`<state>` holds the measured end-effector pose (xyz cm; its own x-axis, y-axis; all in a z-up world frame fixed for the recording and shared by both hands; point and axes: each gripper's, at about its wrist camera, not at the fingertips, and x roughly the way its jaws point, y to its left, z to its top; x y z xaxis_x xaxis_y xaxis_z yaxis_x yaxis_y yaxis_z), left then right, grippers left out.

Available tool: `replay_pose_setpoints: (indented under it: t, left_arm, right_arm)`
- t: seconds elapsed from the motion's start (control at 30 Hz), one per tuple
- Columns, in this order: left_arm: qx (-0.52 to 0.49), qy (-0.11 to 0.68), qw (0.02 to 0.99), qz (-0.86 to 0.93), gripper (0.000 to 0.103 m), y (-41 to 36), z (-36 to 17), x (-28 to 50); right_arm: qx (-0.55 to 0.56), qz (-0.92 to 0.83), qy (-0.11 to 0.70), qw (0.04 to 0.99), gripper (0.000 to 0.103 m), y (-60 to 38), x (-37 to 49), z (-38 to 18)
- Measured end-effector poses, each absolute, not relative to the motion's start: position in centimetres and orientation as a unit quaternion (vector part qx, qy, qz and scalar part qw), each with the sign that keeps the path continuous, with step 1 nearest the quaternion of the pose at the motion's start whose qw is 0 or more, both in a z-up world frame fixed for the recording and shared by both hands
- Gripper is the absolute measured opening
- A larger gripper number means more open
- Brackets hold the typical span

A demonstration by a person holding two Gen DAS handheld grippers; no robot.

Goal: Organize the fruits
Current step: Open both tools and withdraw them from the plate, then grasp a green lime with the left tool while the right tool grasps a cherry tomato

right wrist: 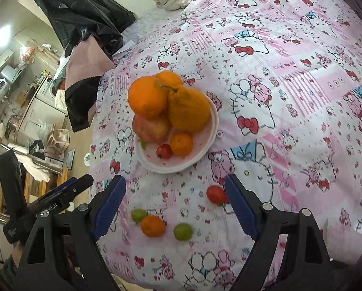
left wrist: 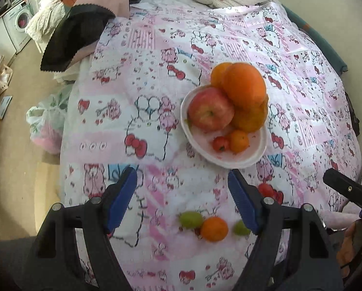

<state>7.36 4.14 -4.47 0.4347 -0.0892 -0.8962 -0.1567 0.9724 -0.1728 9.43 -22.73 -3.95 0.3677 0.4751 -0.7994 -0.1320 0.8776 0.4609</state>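
Two grippers hang over the bed, both with jaws wide and nothing between the blue pads. The right gripper (right wrist: 175, 208) looks down on four loose fruits lying on the pink patterned bedspread (right wrist: 290, 97): a small orange (right wrist: 152, 226) touching a green fruit (right wrist: 139, 215) on its left, a second green fruit (right wrist: 183, 231) just to its right, and a small red tomato (right wrist: 216, 194) near the inner face of the right-hand finger. From the left gripper (left wrist: 182, 200) the same cluster shows low between the fingers, the orange (left wrist: 214, 229) in the middle, but the tomato (left wrist: 265, 190) lies half hidden beyond its right finger. Further out along both grippers' line stands the white plate (right wrist: 212, 131), already piled with large oranges, an apple (right wrist: 152, 127), a small orange and a small tomato. The loose fruits are round, so no long axis dictates the wrist's roll; what matters is that they lie short of the plate, close under the fingertips. My judgement is that the right gripper is better placed for the tomato, and either could drop onto the orange.
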Motion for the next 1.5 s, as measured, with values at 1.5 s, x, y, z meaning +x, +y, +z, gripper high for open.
replay_pose_setpoints:
  t: [1.5]
  left_arm:
    - [-0.217, 0.677, 0.702, 0.042, 0.043, 2.9, -16.5, 7.2]
  right_arm:
    - [0.157, 0.142, 0.575, 0.79, 0.086, -23.2, 10.3, -8.2]
